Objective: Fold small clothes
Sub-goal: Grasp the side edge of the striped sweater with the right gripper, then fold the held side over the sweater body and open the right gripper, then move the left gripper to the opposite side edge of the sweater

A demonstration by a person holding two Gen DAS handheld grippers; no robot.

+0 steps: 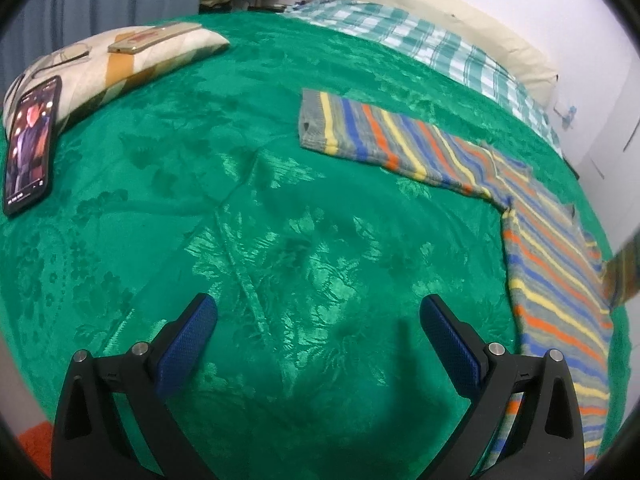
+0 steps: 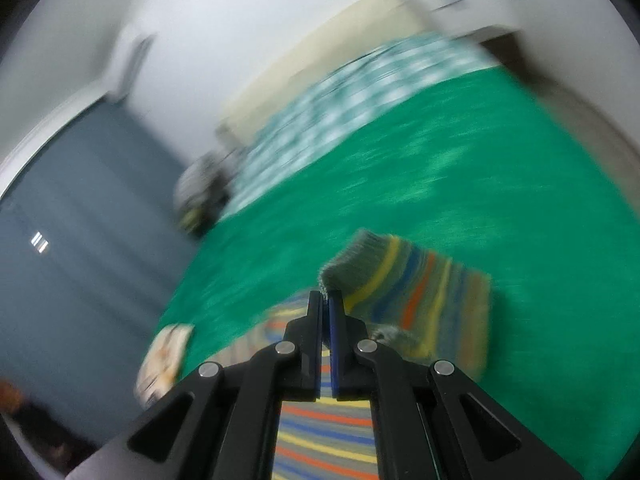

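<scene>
Striped knit sweater (image 2: pixel 404 292): soft, limp, light.
Right gripper (image 2: pixel 329 300) clamps its sleeve cuff; left gripper (image 1: pixel 318 316) open, empty.

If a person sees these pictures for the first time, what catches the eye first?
The striped sweater, lying along the right side of the green blanket. Next, the right gripper, shut on the sweater's grey cuff and holding it up, and a lit phone leaning on a pillow at the left.

Wide bare green bedspread (image 1: pixel 248 208) ahead of the left gripper (image 1: pixel 318 320), striped sweater (image 1: pixel 540 240) along its right, phone (image 1: pixel 30 144) and pillow (image 1: pixel 120 60) far left.
</scene>
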